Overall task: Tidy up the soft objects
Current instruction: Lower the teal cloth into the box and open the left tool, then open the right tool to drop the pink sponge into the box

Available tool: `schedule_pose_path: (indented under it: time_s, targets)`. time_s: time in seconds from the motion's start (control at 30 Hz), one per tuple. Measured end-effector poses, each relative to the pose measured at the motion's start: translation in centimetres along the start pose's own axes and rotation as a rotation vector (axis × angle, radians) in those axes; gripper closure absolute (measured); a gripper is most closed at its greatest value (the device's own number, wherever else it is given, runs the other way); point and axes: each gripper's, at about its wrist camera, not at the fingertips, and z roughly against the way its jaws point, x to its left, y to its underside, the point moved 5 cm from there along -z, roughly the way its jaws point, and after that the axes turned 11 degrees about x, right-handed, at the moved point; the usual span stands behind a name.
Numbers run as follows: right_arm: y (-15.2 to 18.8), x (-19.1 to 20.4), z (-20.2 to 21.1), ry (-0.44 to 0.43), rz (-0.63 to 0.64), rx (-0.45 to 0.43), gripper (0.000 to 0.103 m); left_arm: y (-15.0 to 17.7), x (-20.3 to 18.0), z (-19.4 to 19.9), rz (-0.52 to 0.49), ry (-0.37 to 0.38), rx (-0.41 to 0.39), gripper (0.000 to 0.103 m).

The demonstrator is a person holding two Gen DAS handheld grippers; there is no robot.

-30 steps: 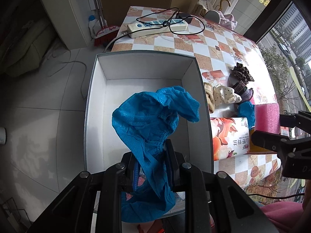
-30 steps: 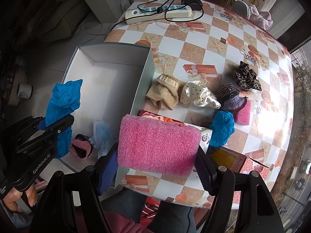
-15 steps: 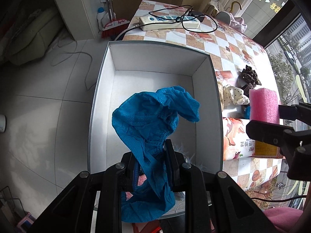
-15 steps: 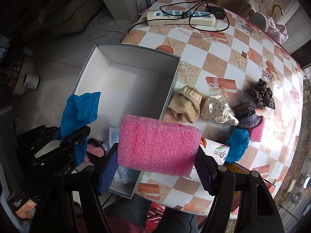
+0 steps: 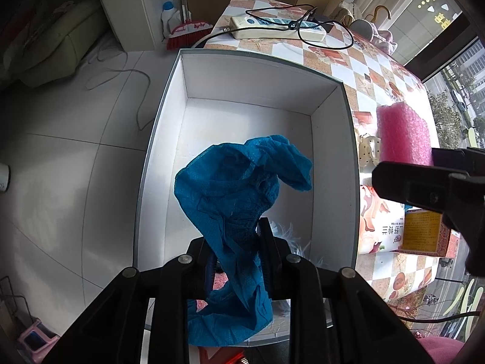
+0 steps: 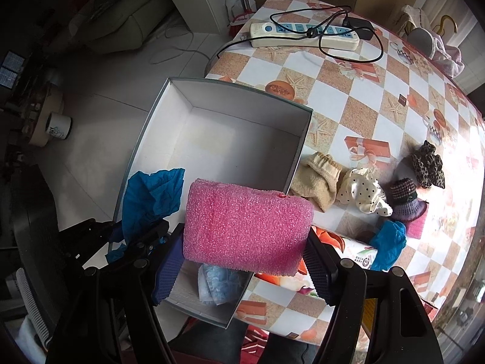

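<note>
My left gripper (image 5: 236,242) is shut on a crumpled blue cloth (image 5: 239,188) and holds it above the near half of an open white box (image 5: 248,97). It also shows in the right wrist view (image 6: 151,194). My right gripper (image 6: 245,257) is shut on a pink foam block (image 6: 245,224), held over the box's near right corner (image 6: 300,127); the block also shows in the left wrist view (image 5: 403,133). Small soft items, light blue (image 6: 218,285) among them, lie in the box's near end.
On the checkered table (image 6: 357,97) lie a beige sock (image 6: 318,179), a dotted white pouch (image 6: 363,194), a knitted hat (image 6: 403,197), a leopard scrunchie (image 6: 427,163), a blue cloth (image 6: 388,242), a printed packet (image 5: 382,227) and a power strip (image 6: 303,33). Tiled floor lies left of the box.
Both grippers have moved left with their loads. The pink block now hangs over the box's near right corner instead of the table. The blue cloth stays over the box.
</note>
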Motion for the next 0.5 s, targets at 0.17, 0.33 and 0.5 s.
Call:
schedule_pose_path:
  time_s: [0.17, 0.33, 0.5]
  targets:
    - [-0.67, 0.47, 0.19, -0.032, 0.007, -0.007, 0.030, 0.00, 0.05, 0.44, 0.004, -0.020, -0.023, 0.035]
    - [-1.00, 0.75, 0.41, -0.075, 0.004, -0.015, 0.028, 0.14, 0.02, 0.39, 0.013, -0.001, -0.020, 0.021]
    - [-1.05, 0.37, 0.84, -0.111, -0.026, -0.031, 0.002, 0.22, 0.11, 0.33, 0.041, 0.059, -0.016, 0.015]
